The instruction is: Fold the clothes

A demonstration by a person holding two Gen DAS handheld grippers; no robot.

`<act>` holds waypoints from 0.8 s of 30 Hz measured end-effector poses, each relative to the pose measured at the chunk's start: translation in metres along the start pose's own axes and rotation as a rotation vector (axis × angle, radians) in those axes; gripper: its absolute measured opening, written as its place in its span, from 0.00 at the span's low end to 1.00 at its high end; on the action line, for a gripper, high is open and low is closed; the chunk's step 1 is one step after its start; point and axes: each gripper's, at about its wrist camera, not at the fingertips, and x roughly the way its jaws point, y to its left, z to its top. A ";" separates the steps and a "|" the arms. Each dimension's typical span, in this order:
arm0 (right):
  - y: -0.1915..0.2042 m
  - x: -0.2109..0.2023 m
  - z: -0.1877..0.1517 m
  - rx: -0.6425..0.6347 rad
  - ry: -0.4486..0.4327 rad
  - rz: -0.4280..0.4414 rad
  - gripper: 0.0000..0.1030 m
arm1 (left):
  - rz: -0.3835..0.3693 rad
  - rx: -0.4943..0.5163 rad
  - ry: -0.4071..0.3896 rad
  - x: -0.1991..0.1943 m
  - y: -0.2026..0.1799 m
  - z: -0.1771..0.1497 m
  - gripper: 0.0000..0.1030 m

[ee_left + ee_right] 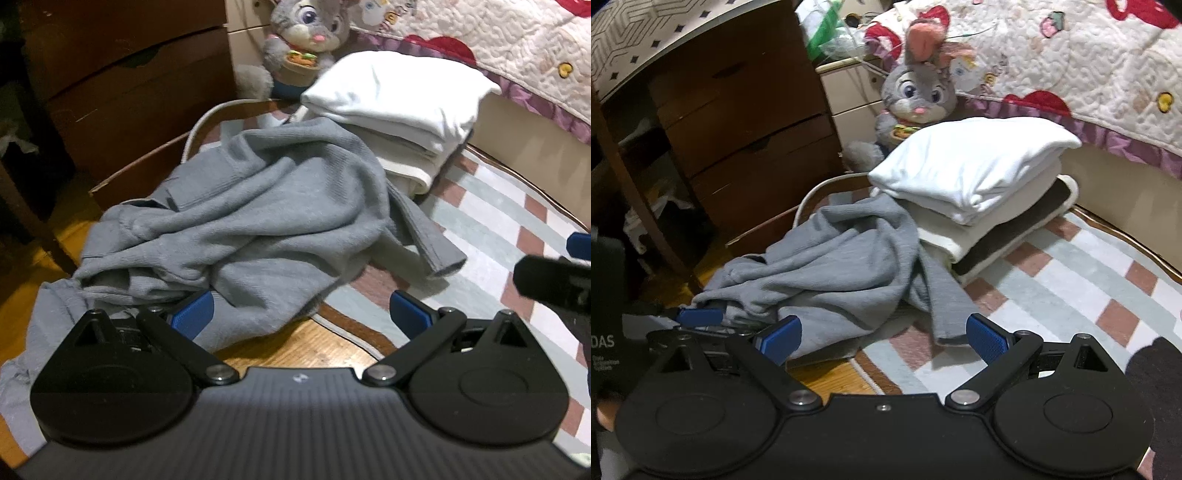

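At the far left stood a dark wooden chest of drawers (746, 122), and beside its foot a white cable (207, 122) curved along the floor. In front of it a crumpled grey garment (240, 206) lay in a loose heap, partly on the bare wooden floor (295, 343) and partly on the checked rug (1071, 280), with one sleeve trailing out to the right over the rug. The left gripper (301, 314) hung low at the near edge of the heap, its blue fingers (192, 312) spread wide, the left one touching the cloth and nothing clamped between them. The right gripper (884, 338) hovered just beside the same heap, its fingers (986, 339) likewise wide apart and gripping nothing, the sleeve end lying between them. Behind the garment sat a plush rabbit (919, 92) against a pale cabinet. To the right of the heap and touching it rose a stack of folded clothes (975, 173), white on top, cream beneath. Farther right hung the quilted bedspread (1071, 55) of a bed, patterned with red hearts.
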 end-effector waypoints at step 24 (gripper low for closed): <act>-0.026 -0.013 -0.004 0.094 -0.015 -0.041 0.95 | -0.078 0.052 0.009 -0.002 -0.021 0.001 1.00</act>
